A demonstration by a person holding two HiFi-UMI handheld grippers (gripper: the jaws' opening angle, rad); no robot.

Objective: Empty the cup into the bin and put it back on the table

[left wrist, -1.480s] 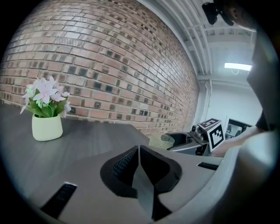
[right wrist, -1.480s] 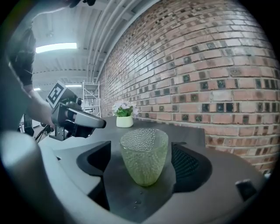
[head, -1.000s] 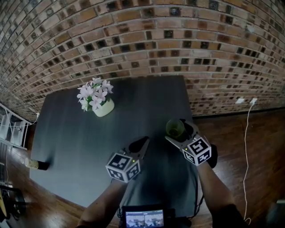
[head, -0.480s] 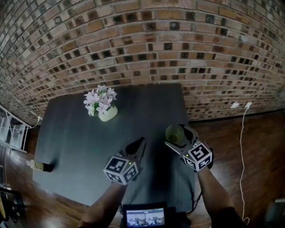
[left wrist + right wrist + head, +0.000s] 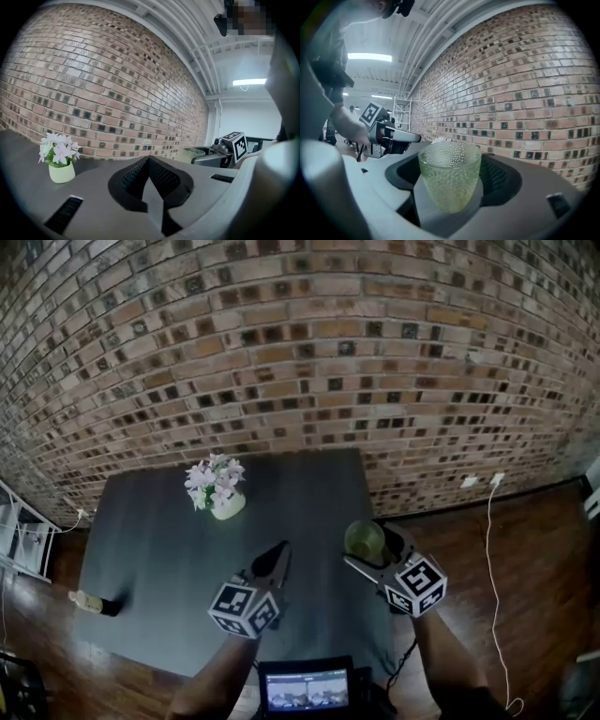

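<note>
A brick wall [image 5: 300, 352] backs a dark table [image 5: 150, 540]. The floor [image 5: 534, 559] is brown wood; a strip light [image 5: 369, 57] glows overhead

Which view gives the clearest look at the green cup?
The right gripper view: the green cup fills the centre, between the jaws, its bumpy glass plain. The head view shows it small, from above; the left gripper view shows only its upper part.

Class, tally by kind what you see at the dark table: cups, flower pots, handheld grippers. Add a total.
Cups: 1 (green cup)
Flower pots: 1 (flower pot)
Grippers: 2 (left gripper, right gripper)
Total: 4
</note>
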